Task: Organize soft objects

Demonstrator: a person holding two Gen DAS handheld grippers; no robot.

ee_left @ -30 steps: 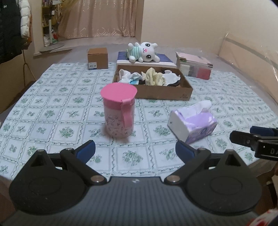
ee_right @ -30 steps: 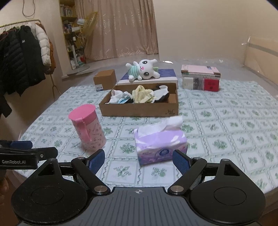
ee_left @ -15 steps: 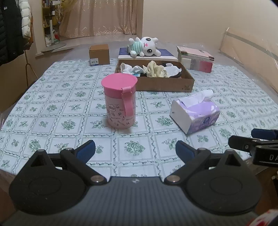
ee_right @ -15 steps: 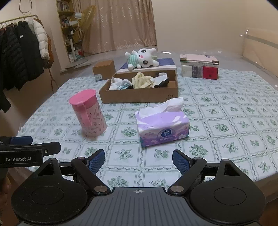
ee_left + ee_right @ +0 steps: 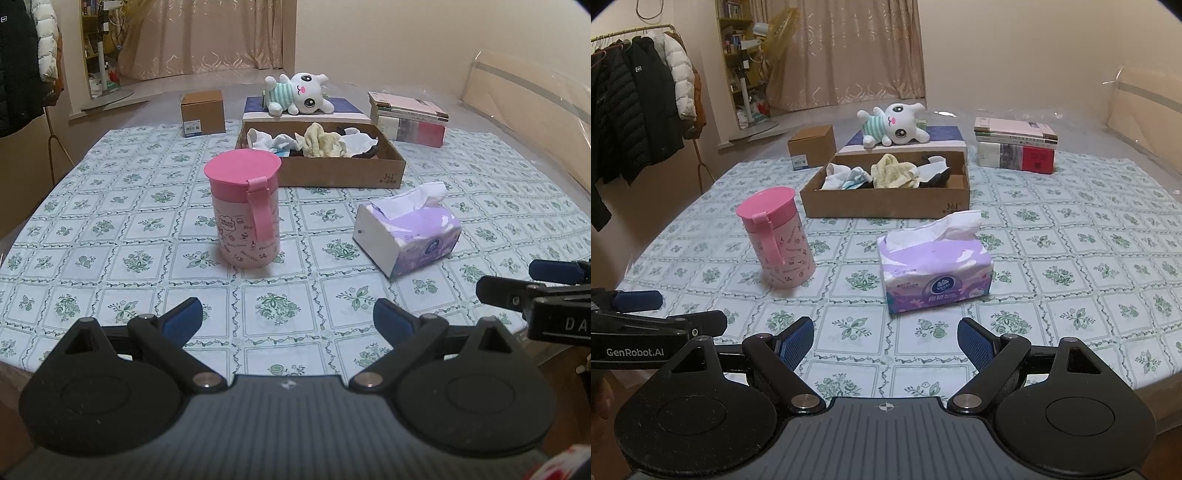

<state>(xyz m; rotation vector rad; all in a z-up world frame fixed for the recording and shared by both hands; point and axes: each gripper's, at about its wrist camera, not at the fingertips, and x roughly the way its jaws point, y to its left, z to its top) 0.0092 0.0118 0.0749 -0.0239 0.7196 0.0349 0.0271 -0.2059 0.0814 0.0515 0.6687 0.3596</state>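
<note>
While both tools (image 5: 288, 319) (image 5: 885, 338) were wide apart and empty, the tissue pack (image 5: 934, 267) looked light and squashy, best gripped across its sides.

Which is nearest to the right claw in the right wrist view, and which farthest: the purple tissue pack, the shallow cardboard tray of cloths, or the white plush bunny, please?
1. Purple tissue pack, just ahead of the right claw.
2. Shallow cardboard tray of cloths, mid-table behind the pack.
3. White plush bunny, lying on a flat box beyond the tray.
</note>
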